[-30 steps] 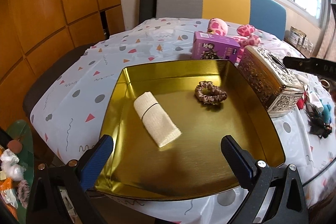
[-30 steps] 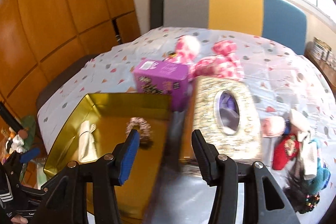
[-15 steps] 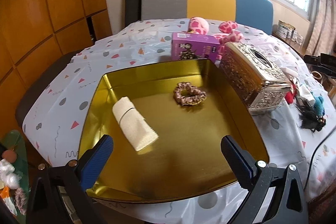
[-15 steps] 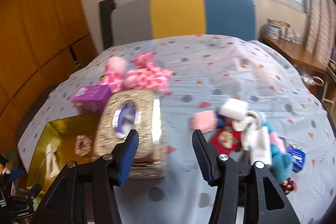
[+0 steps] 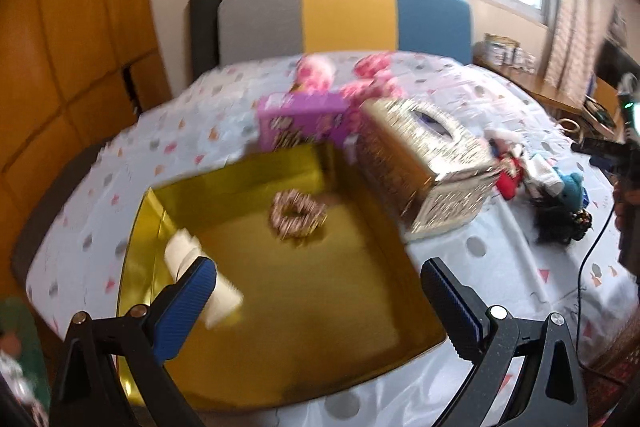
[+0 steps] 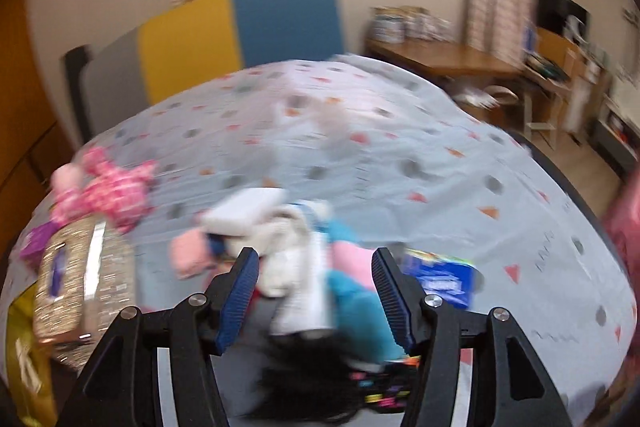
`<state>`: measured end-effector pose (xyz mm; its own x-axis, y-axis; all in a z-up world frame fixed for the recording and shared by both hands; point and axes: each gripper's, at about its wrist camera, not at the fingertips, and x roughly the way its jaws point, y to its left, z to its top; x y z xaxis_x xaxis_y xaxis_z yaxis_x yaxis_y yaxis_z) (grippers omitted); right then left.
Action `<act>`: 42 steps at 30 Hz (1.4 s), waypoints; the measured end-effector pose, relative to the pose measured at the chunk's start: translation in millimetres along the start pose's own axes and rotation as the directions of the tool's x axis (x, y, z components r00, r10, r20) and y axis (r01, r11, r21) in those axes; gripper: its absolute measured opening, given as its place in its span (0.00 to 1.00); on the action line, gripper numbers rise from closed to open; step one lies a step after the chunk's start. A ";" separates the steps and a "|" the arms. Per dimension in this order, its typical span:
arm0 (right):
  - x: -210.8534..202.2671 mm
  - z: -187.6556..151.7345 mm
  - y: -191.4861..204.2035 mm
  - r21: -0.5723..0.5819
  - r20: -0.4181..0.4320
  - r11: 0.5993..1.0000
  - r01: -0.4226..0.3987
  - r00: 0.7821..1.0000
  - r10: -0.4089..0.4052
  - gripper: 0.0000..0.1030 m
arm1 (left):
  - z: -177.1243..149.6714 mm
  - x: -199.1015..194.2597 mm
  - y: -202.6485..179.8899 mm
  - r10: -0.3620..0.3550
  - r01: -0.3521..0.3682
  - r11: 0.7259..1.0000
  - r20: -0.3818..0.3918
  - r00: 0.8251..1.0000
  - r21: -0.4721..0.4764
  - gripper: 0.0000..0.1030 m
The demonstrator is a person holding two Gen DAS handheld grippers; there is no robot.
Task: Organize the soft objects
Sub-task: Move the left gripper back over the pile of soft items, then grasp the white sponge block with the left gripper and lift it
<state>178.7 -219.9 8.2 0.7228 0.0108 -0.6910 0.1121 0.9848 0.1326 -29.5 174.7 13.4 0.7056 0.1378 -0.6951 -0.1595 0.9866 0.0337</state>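
A gold tray point(image 5: 304, 323) lies on the table and holds a rolled cream cloth point(image 5: 182, 255) and a brown scrunchie point(image 5: 297, 214). My left gripper point(image 5: 318, 301) is open and empty above the tray's near part. My right gripper point(image 6: 314, 293) is open and empty just above a pile of soft things point(image 6: 304, 259): white cloths, a pink piece, a teal plush and a black hairy item. The pile also shows in the left wrist view point(image 5: 548, 187), right of the tray.
An ornate metal tissue box point(image 5: 424, 163) stands between tray and pile; it also shows at the left of the right wrist view point(image 6: 76, 279). A purple box point(image 5: 304, 125) and pink plush toy point(image 6: 106, 193) sit behind. A blue packet point(image 6: 442, 277) lies right of the pile.
My right gripper has swung right, from over the tissue box to over the soft pile. My left gripper's view has turned right, so the tray has slid left in it. Both stay open.
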 end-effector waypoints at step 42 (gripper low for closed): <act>12.7 -8.4 -76.1 0.394 -0.068 0.907 -0.150 0.979 0.192 0.59 | 191.9 253.9 -352.6 -0.190 0.347 0.863 -0.399 0.897 0.367 0.79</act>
<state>173.7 -293.2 -16.7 0.6826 0.2112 -0.6996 0.2621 0.8229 0.5042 338.4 -121.5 -37.2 0.3875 -0.0988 -0.9166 0.3605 0.9313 0.0520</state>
